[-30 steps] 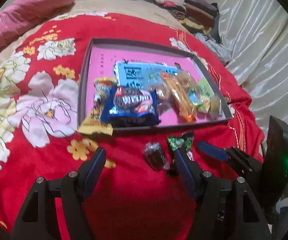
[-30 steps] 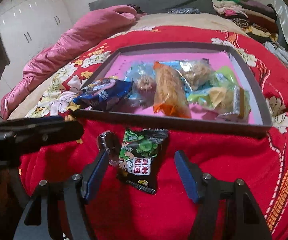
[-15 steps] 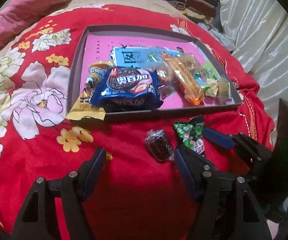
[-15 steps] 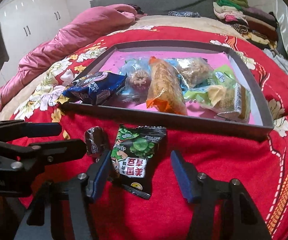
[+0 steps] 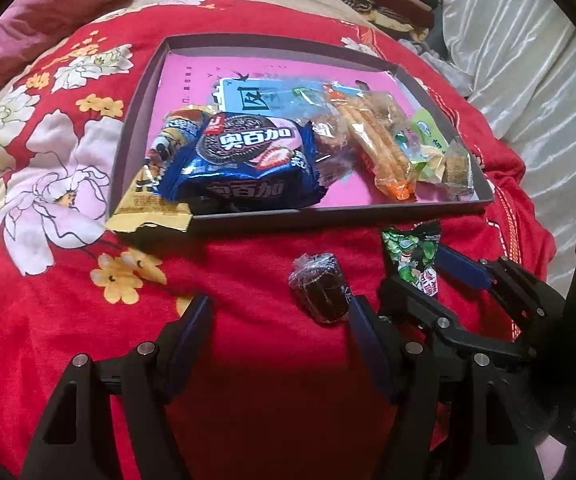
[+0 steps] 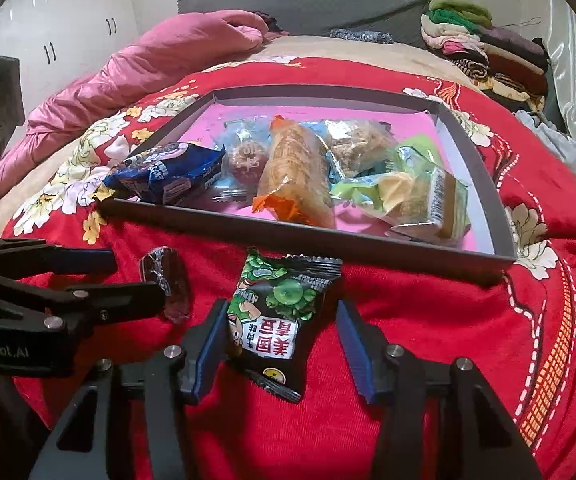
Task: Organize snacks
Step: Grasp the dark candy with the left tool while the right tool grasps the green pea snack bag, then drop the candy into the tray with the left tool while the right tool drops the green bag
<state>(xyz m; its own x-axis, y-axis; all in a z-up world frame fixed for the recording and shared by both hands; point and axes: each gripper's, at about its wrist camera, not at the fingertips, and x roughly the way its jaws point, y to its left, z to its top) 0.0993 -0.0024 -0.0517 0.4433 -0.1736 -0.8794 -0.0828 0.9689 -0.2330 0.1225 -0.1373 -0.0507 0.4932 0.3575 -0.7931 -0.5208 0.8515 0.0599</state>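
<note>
Snacks: green pea packet [image 6: 281, 320], Chinese print | right tongs [image 6: 283, 344] closing around it | left tongs [image 5: 279, 332] wide

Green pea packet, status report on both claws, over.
Right claw closing around green pea packet, far pad not touching. Left claw open, beside dark wrapped candy. Both snacks outside the tray. Nothing in the way.

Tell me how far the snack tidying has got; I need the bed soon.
Mostly done: the tray already holds the blue cookie pack and several other snacks. In hand: the right gripper has been closing around the green pea packet, one pad touching, the other still clear. Left: that packet and the dark wrapped candy on the red blanket, near the open left gripper.
</note>
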